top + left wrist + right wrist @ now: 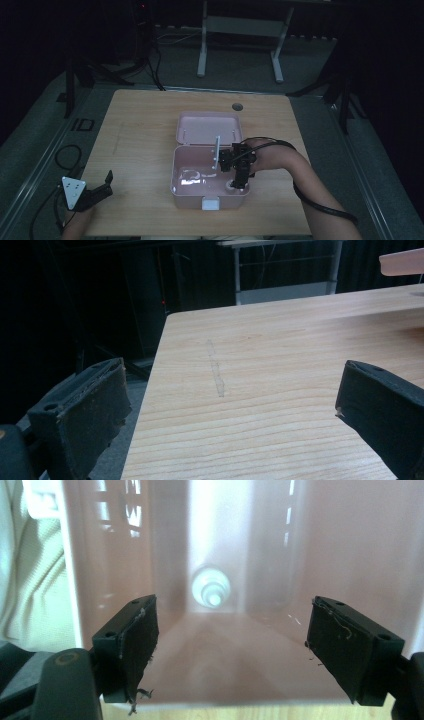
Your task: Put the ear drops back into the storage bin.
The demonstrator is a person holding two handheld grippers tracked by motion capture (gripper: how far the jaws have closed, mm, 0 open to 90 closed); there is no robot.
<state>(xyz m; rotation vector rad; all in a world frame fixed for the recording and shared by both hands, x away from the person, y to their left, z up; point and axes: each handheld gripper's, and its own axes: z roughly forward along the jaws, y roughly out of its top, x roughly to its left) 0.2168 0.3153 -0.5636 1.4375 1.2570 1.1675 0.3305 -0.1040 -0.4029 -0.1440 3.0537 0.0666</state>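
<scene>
One small white ringed piece (212, 587) lay on the floor of the pink box (176, 172), straight ahead of your right gripper (230, 645), between and beyond its jaws, which stood apart with nothing clamped. Your left gripper (102, 187) sat well off from the box at the table (140, 125) edge, jaws apart.

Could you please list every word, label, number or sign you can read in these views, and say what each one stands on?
"ID": large dark letters on the grey floor left of the table, read from the high view.
Nothing else is legible: the pink box, its open lid and the white latch at its front carry no readable text, nor do the tools.
</scene>
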